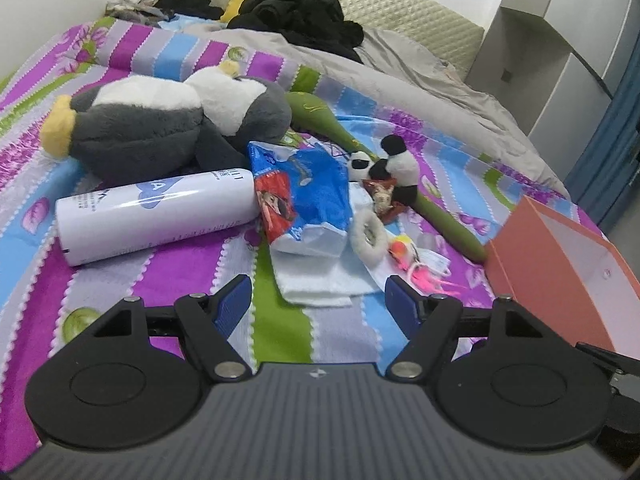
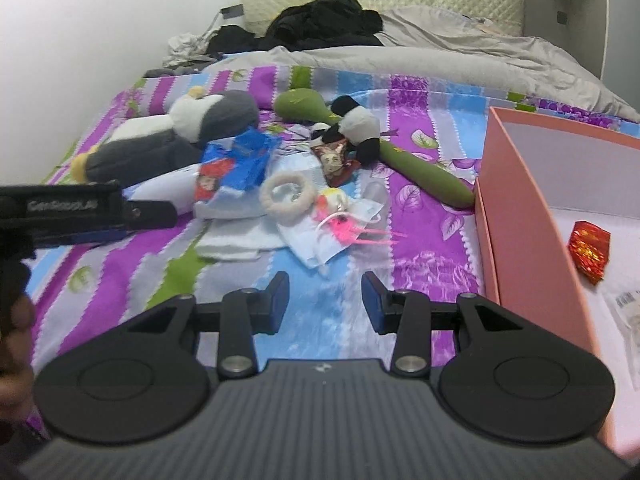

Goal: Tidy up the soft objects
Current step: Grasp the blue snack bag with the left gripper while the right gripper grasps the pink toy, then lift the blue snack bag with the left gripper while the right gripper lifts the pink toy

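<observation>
Both claws, left [image 1: 319, 300] and right [image 2: 325, 300], hover spread and empty over a striped bed [image 1: 200, 256] strewn with a penguin [image 1: 160, 120], panda [image 1: 396, 168] and bottle [image 1: 156, 212], beside a pink box [image 2: 528, 216].

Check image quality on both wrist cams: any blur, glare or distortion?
Left wrist view: mostly sharp; glare streak on the white bottle; fisheye bends the headboard. Right wrist view: softer overall, the red foil packet in the pink box smeared; edges dark. Both hand-held grippers, left and right, open and in focus.

Striped bedspread [image 1: 192, 264] — bearing a grey plush penguin [image 1: 160, 120], white bottle [image 1: 156, 212], pink box [image 2: 520, 208].
</observation>
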A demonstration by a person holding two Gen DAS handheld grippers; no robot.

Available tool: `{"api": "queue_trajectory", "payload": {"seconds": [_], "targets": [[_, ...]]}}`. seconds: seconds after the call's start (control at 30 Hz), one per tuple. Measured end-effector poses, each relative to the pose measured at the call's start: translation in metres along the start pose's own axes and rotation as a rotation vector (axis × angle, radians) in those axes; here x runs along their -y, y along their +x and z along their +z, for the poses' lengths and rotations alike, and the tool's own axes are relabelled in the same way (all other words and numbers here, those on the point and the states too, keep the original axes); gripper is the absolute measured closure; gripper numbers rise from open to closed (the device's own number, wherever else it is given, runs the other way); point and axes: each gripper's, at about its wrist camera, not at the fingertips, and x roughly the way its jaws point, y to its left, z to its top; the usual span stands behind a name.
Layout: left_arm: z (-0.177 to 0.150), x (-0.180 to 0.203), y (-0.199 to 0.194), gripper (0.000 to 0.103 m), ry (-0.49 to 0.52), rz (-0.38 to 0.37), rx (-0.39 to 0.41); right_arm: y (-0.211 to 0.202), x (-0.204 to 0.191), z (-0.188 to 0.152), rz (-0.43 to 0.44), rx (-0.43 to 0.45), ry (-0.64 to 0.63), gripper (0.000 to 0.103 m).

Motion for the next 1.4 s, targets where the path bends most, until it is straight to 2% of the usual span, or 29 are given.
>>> {"api": "queue_trajectory", "payload": {"seconds": [0.4,0.6,0.8,0.83,0.9,0.97,1.1,1.13,1.17,1.27,1.4], "targets": [[0.019,-0.024,0.075,0.026,-0.089,-0.02,-0.017,0.076,0.001,0.032,-0.032,0.022,-0.026,0.061],[0.023,-0.029,0.103,0.026,-0.111,-0.032,-0.03,0.105,0.001,0.037,-0.036,0.003,-0.035,0.061],[0.019,-0.036,0.122,0.028,-0.187,-0.046,-0.045,0.119,-0.006,0.033,-0.049,-0.012,-0.091,0.061],[0.019,-0.036,0.123,0.035,-0.196,-0.05,-0.043,0.12,-0.008,0.032,-0.048,-0.012,-0.101,0.061],[0.019,-0.036,0.125,0.039,-0.201,-0.05,-0.035,0.12,-0.01,0.031,-0.063,-0.012,-0.117,0.074],[0.019,-0.035,0.126,0.06,-0.205,-0.053,-0.033,0.12,-0.009,0.032,-0.07,-0.015,-0.116,0.077],[0.017,-0.033,0.126,0.073,-0.202,-0.073,-0.034,0.116,-0.009,0.033,-0.071,-0.008,-0.116,0.085],[0.017,-0.032,0.125,0.086,-0.202,-0.071,-0.032,0.115,-0.009,0.034,-0.068,-0.006,-0.113,0.086],[0.018,-0.031,0.124,0.087,-0.198,-0.068,-0.029,0.113,-0.008,0.034,-0.064,-0.008,-0.107,0.093],[0.018,-0.027,0.118,0.091,-0.187,-0.046,-0.016,0.105,-0.009,0.034,-0.064,-0.005,-0.109,0.093],[0.018,-0.024,0.104,0.092,-0.187,-0.054,-0.004,0.092,-0.011,0.035,-0.062,0.008,-0.11,0.093]]}}
